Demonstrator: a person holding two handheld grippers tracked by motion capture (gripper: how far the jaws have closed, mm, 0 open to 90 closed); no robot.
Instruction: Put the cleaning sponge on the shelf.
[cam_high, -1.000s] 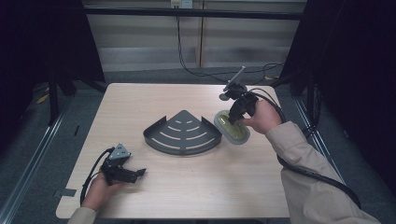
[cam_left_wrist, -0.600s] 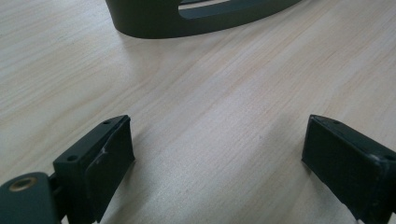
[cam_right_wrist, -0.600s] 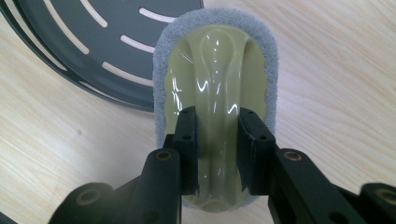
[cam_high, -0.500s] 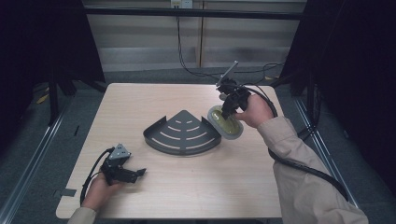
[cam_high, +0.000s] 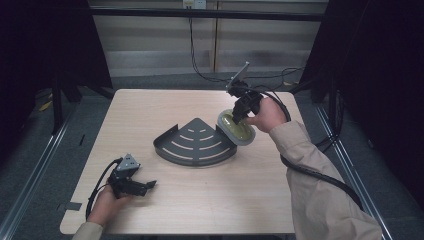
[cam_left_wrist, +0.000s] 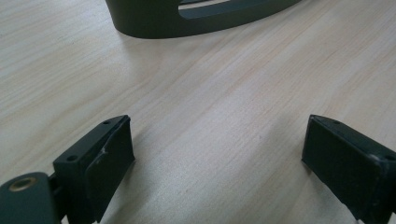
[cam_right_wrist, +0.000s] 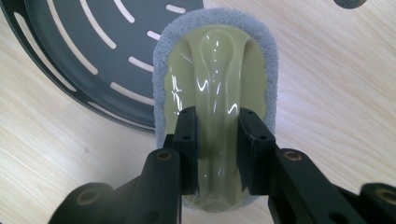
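Note:
A dark grey quarter-round corner shelf (cam_high: 196, 144) with curved slots lies mid-table; its rim (cam_left_wrist: 187, 18) rises at the top of the left gripper view. My right gripper (cam_high: 239, 116) is shut on the raised handle of a pale green scrubber (cam_high: 236, 127) with a grey pad, held over the shelf's right corner. In the right gripper view the scrubber (cam_right_wrist: 215, 93) juts forward from the right gripper (cam_right_wrist: 217, 154), overlapping the shelf (cam_right_wrist: 84, 42). My left gripper (cam_high: 145, 187) rests open near the table's front left; the left gripper (cam_left_wrist: 217, 154) has bare wood between its jaws.
The light wooden table (cam_high: 150, 110) has open room to the left of and in front of the shelf. Black cables (cam_high: 205, 75) trail off the far edge. Dark frame posts stand at both sides.
The right gripper has carried the scrubber leftward, from beside the shelf to over its right corner. The left gripper has stayed put.

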